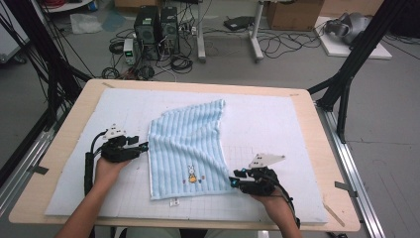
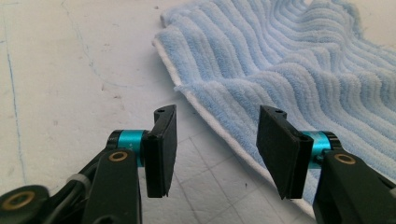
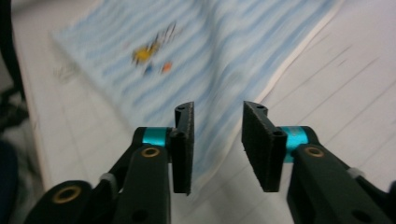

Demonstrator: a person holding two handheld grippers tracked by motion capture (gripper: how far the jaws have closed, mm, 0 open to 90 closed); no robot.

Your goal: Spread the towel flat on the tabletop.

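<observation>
The towel (image 1: 185, 151) lies mid-mat, rumpled toward 1 o'clock. Left gripper (image 1: 144, 147) waits spread at its 9 o'clock edge; right gripper (image 1: 232, 181), spread and empty, sits at 4 o'clock. Best pinch hem corners squarely, then pull flat.

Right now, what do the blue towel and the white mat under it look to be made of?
Blue towel: soft terry or microfibre cloth, seemingly; matte, fuzzy ribbed pile, a white edge band, and it drapes in waves. White mat: probably thin foam or felt-like sheet; matte, slightly pitted, with faint grid lines. Neither can be settled by look alone.
</observation>
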